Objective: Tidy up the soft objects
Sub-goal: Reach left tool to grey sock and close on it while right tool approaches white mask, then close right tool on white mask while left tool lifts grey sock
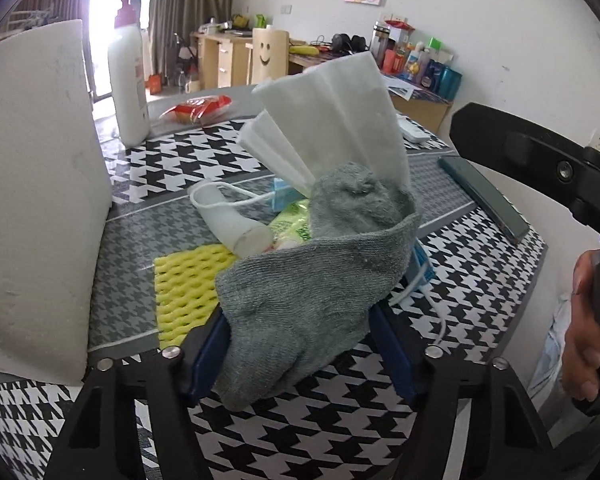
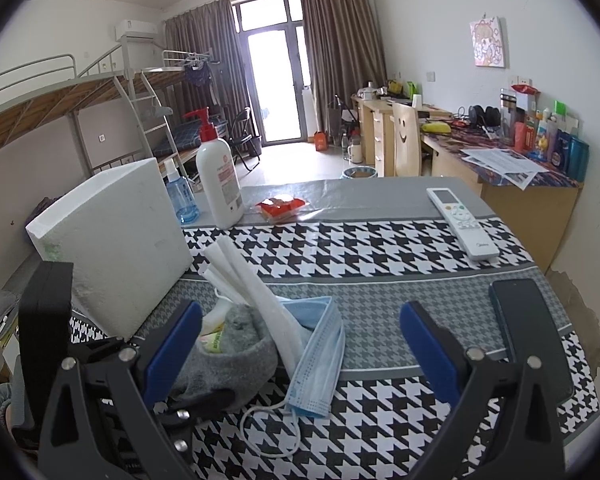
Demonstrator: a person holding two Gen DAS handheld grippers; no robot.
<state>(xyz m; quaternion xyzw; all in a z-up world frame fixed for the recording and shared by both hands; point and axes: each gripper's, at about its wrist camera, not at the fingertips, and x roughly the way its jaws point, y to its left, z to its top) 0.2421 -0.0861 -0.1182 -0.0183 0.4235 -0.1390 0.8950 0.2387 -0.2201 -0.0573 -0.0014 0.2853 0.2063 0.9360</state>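
Observation:
A grey sock [image 1: 320, 272] lies in a pile on the houndstooth tablecloth, and my left gripper [image 1: 300, 324] is shut on its lower part, blue pads pressing both sides. Behind the sock, white folded foam sheets [image 1: 332, 120] stand tilted. A yellow foam net [image 1: 184, 284], a white tube [image 1: 236, 228] and a green packet [image 1: 292, 224] lie beside it. In the right wrist view my right gripper [image 2: 300, 348] is open above the pile. A blue face mask [image 2: 320, 352] lies between its pads, with the sock [image 2: 236, 344] by the left pad.
A big white foam block [image 2: 116, 248] stands at the left. A lotion bottle [image 2: 220, 184], a blue spray bottle [image 2: 182, 196] and a red snack packet [image 2: 282, 206] sit at the back. A remote [image 2: 462, 224] and a dark phone [image 2: 528, 328] lie right. A hand [image 1: 584, 340] holds the right gripper.

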